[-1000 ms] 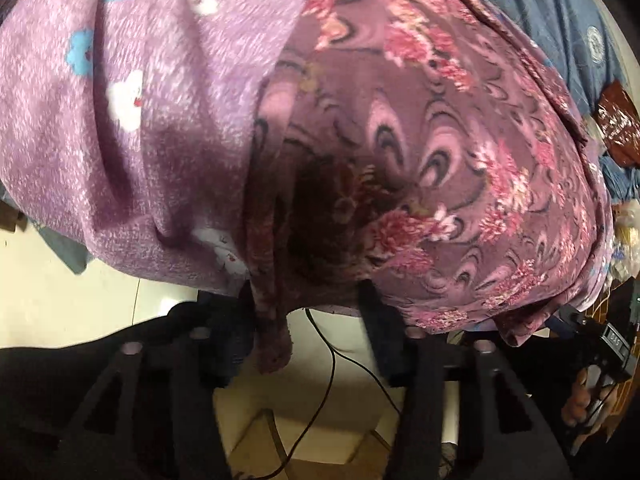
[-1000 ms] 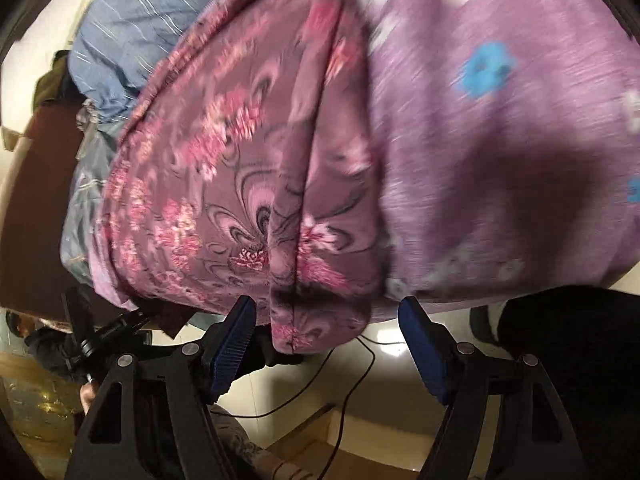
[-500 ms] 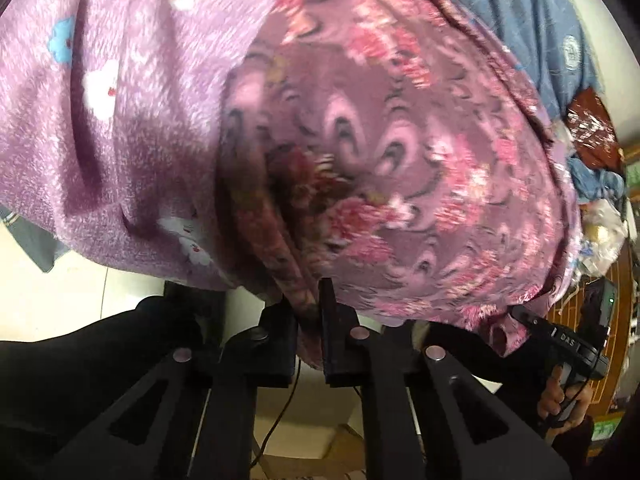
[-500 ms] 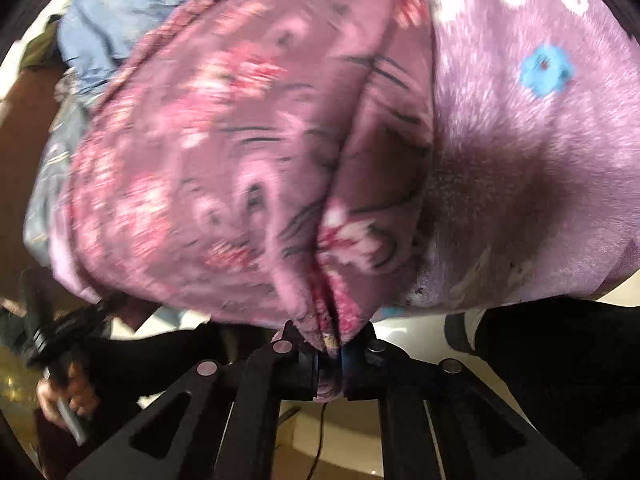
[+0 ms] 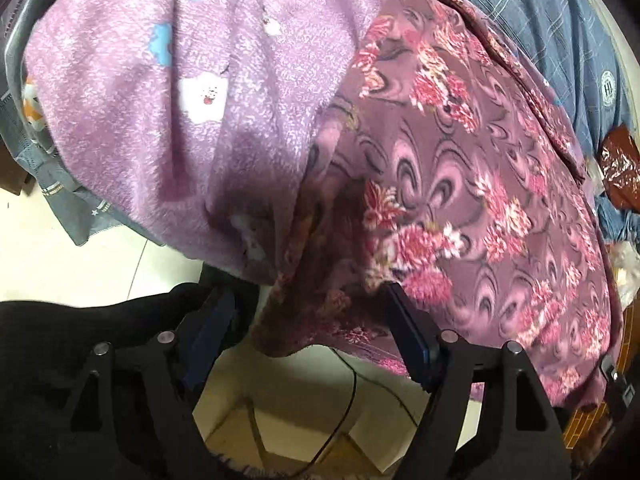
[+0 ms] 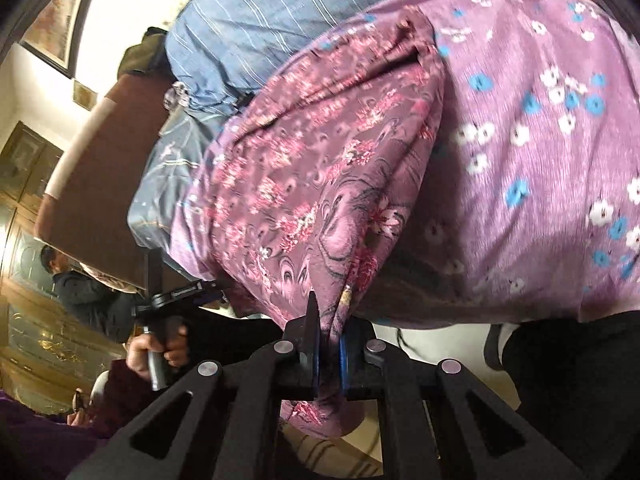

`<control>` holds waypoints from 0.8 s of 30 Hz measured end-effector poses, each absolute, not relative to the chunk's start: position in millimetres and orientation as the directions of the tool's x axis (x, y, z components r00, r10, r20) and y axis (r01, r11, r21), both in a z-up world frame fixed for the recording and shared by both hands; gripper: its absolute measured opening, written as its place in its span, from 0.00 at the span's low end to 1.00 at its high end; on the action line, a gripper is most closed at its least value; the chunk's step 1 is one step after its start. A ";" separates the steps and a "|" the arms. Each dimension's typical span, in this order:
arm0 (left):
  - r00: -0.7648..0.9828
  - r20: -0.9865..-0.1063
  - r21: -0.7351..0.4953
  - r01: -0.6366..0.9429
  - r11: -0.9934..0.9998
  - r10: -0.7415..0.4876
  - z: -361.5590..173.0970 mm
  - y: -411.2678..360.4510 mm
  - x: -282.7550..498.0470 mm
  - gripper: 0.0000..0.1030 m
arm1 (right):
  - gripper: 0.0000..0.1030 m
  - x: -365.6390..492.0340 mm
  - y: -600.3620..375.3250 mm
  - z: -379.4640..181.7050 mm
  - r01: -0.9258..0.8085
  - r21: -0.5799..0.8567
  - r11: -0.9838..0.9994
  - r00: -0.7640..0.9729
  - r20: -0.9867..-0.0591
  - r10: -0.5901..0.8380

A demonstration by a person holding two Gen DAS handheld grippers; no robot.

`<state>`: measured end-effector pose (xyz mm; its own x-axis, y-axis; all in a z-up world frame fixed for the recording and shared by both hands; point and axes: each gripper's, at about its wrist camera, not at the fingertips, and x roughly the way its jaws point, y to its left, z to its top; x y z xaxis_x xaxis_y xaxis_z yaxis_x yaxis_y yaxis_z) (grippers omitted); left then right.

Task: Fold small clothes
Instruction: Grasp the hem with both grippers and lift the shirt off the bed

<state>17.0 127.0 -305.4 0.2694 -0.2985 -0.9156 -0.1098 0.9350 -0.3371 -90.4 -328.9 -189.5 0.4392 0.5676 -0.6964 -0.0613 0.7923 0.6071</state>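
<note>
Left gripper (image 5: 310, 322): released. Its two blue-padded fingers (image 5: 208, 332) stand wide apart, and the hanging corner of the mauve floral-print fleece garment (image 5: 460, 184) droops into the gap between them without being pinched. The right-hand pad touches or sits just under the cloth's lower hem; the left-hand pad is clear of it. The garment spreads ahead of and above this gripper and runs off to its right, with its hem crossing in front of the fingers from side to side.

To the left of the garment lies a lilac fuzzy blanket with white animal and blue paw prints (image 5: 168, 120), touching it along a near-vertical seam. Beyond the garment, a blue checked cloth (image 5: 560, 20) shows at upper right.

Right gripper (image 6: 328, 340): clenched on the garment (image 6: 320, 184), a gathered fold pinched between the closed pads, with a short tail hanging below the fingers. The cloth rises straight ahead from this grasp.

Judgement: the coming move turns on the free corner directly between the left fingers. The left gripper is the nearer one and need only close. The right corner is already secured.

Differences between views: only the right wrist view shows the left hand (image 6: 160, 350) on its handle, off to the lower left, and a brown board edge (image 6: 104, 168) under the fabrics. Only the left wrist view shows the free corner.
</note>
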 end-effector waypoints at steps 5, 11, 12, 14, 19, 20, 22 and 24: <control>0.201 -0.927 -0.348 -0.148 0.926 -0.317 -333.7 124.6 28.3 0.63 | 0.06 -98.9 -326.8 -192.7 -0.054 0.629 0.775 0.450 -0.678 0.582; 0.205 -0.903 -0.402 -0.088 0.912 -0.378 -333.6 122.1 20.5 0.05 | 0.06 -101.9 -331.0 -192.1 -0.037 0.635 0.772 0.453 -0.678 0.580; 0.212 -0.897 -0.411 -0.080 0.908 -0.387 -330.5 115.8 18.7 0.05 | 0.06 -101.0 -329.6 -190.6 -0.036 0.634 0.773 0.453 -0.679 0.578; 0.223 -0.885 -0.430 -0.057 0.901 -0.408 -323.1 115.2 13.2 0.04 | 0.06 -102.2 -331.2 -187.6 -0.040 0.635 0.772 0.456 -0.676 0.579; 0.260 -0.837 -0.491 0.035 0.871 -0.482 -284.3 120.9 -6.0 0.04 | 0.06 -105.7 -330.5 -175.4 -0.075 0.632 0.771 0.472 -0.659 0.586; 0.270 -0.822 -0.503 0.067 0.862 -0.501 -272.0 121.6 -9.7 0.04 | 0.06 -106.6 -330.1 -171.3 -0.087 0.631 0.771 0.477 -0.653 0.588; 0.299 -0.790 -0.523 0.127 0.843 -0.535 -249.3 128.3 -15.5 0.04 | 0.06 -106.9 -329.9 -162.9 -0.112 0.636 0.764 0.489 -0.634 0.599; 0.329 -0.771 -0.523 0.161 0.837 -0.545 -234.1 128.2 -9.3 0.04 | 0.06 -105.8 -329.5 -154.4 -0.143 0.640 0.755 0.505 -0.609 0.612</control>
<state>-9.3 128.2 -234.1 0.3288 -0.5453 -0.7710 0.1607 0.8368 -0.5233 -105.8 -329.5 -154.4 0.5054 0.6115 -0.6088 -0.1426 0.7550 0.6400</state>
